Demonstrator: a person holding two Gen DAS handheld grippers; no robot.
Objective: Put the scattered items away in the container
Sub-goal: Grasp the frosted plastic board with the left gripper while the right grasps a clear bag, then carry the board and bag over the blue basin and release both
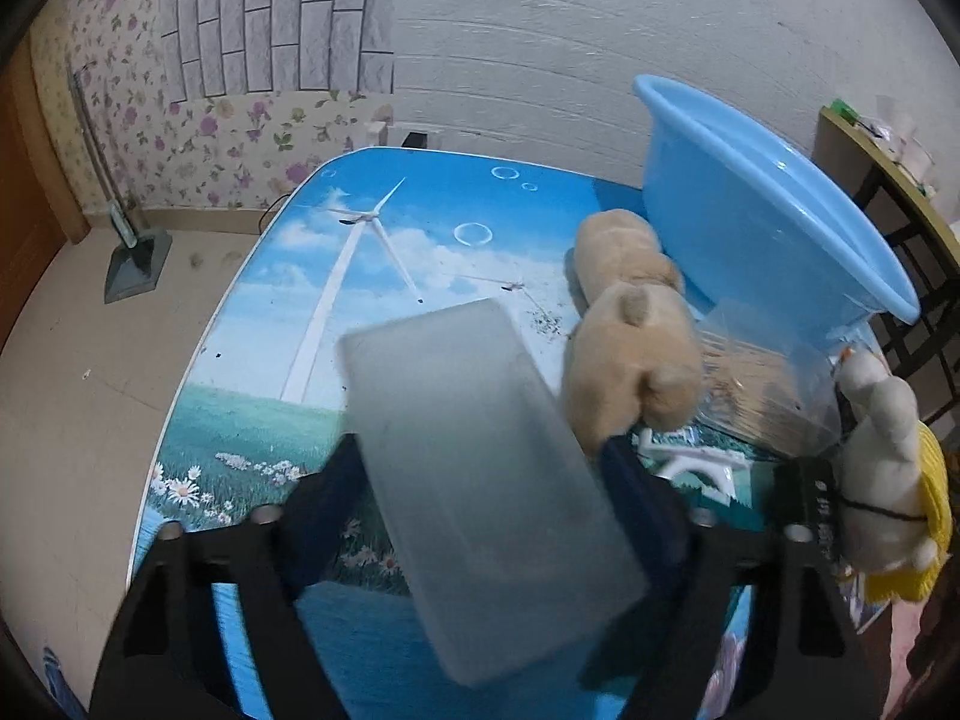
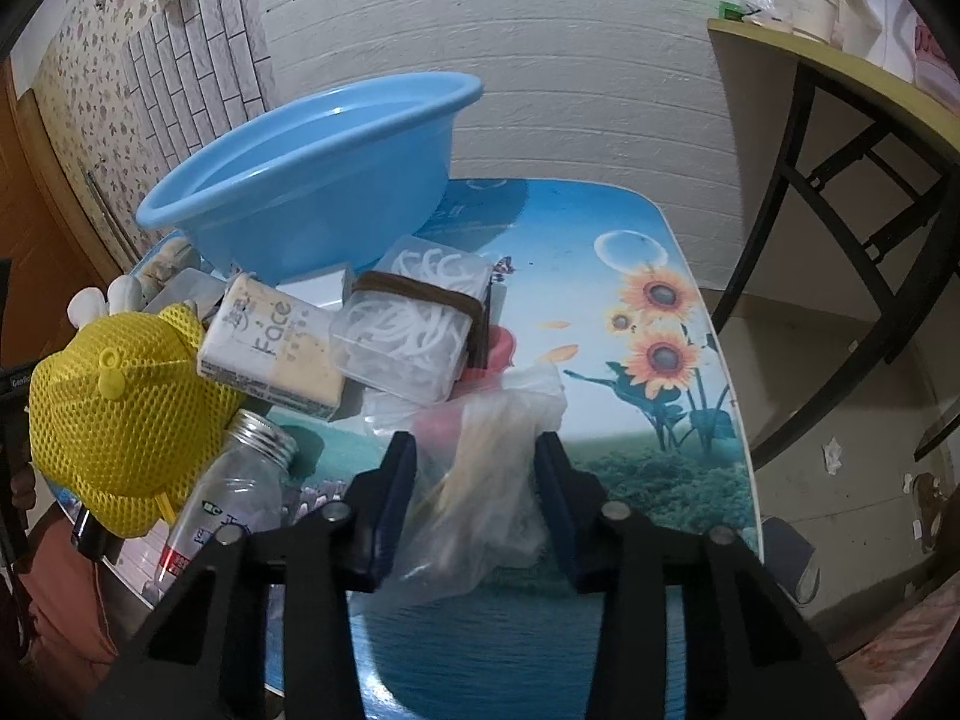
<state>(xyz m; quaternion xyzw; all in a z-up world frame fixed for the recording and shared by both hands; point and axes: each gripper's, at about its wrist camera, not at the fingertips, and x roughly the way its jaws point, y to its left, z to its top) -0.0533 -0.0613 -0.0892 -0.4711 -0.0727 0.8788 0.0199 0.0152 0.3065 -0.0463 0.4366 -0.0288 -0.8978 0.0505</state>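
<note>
Left gripper (image 1: 483,480) fingers pinch a frosted plastic box (image 1: 480,480) across its width; its long axis runs near-right to far-left, tilted, above the desk (image 1: 270,330). Blue basin (image 1: 750,210) sits far right, tipped, rim facing left. Tan plush bear (image 1: 630,336) lies just beside the basin, betw. box and basin. Open desk far-left, up to the rounded edge.

Right gripper (image 2: 474,498) fingers are spread w/ a clear plastic bag (image 2: 480,480) betw. them; can't tell if pads touch it. Around: yellow mesh hat toy (image 2: 120,414), clear bottle (image 2: 240,492), "Face" pack (image 2: 270,348), and a banded clear box (image 2: 414,318) crowd the left near the basin. Right side open to desk edge.
</note>
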